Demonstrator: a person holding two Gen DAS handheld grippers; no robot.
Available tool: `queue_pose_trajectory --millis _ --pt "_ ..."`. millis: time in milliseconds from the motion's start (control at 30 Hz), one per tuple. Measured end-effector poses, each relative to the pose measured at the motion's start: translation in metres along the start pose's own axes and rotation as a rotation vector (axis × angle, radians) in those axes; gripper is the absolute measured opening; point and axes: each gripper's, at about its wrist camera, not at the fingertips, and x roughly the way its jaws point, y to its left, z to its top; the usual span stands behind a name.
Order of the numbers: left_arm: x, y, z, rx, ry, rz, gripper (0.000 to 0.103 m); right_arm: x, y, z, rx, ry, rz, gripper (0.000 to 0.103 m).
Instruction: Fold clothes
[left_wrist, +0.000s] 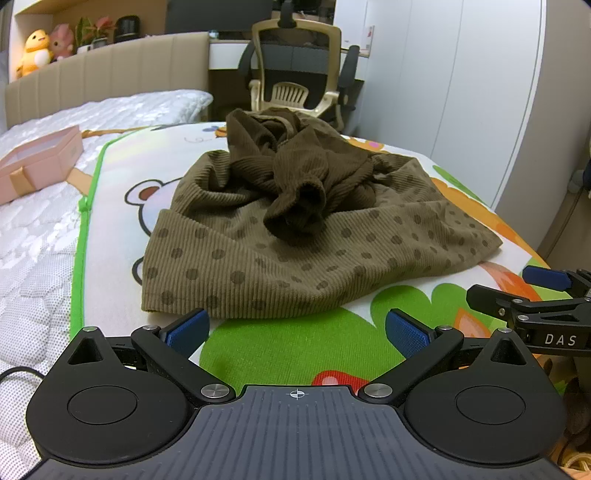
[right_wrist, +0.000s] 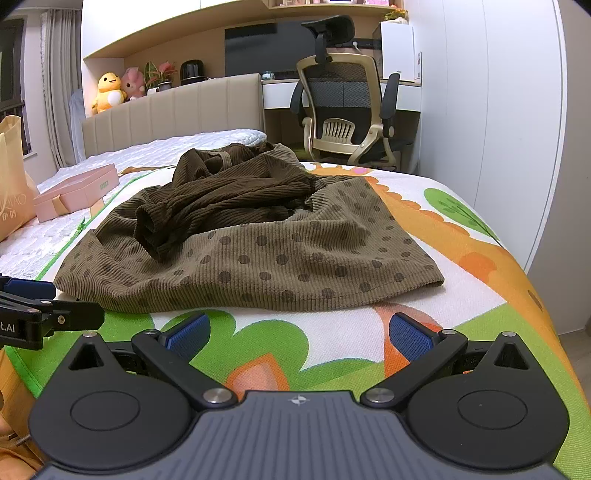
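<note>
lying crumpled just ahead of both wide-open, empty claws, left claw (left_wrist: 297, 328) and right claw (right_wrist: 299, 332), the brown garment (left_wrist: 295, 236) has its hem running crosswise, collar pointing away.

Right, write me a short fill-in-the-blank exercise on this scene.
1. The brown garment lies crumpled on a cartoon-print ____.
2. Its lighter fabric bears darker ____.
3. The left tool and right tool both have their jaws ____.
4. The box on the mattress is ____ in colour.

Missing words: mat; dots; open; pink
</note>
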Motion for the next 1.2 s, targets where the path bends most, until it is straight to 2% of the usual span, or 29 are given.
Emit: queue_pose_trajectory --millis 667,867,967,1100,1200 --pt "0.005 0.001 0.0 -0.004 0.018 0.001 0.103 0.005 0.001 0.0 -0.008 0.021 0.008 0.103" --pt "0.009 0.004 0.002 -0.002 0.026 -0.002 0.103 0.016 -0.011 0.024 -0.013 0.034 0.081 0.103" --pt "0.01 0.008 0.013 0.012 0.009 -0.025 0.103 0.032 -0.026 0.046 0.033 0.046 0.116 0.103" --pt "0.015 0.022 0.045 0.009 -0.041 -0.087 0.103 0.072 -0.054 0.065 0.17 0.123 0.162 0.103" --pt "0.026 0.039 0.07 0.026 -0.066 -0.108 0.103 0.087 -0.068 0.063 0.223 0.148 0.18 0.103"
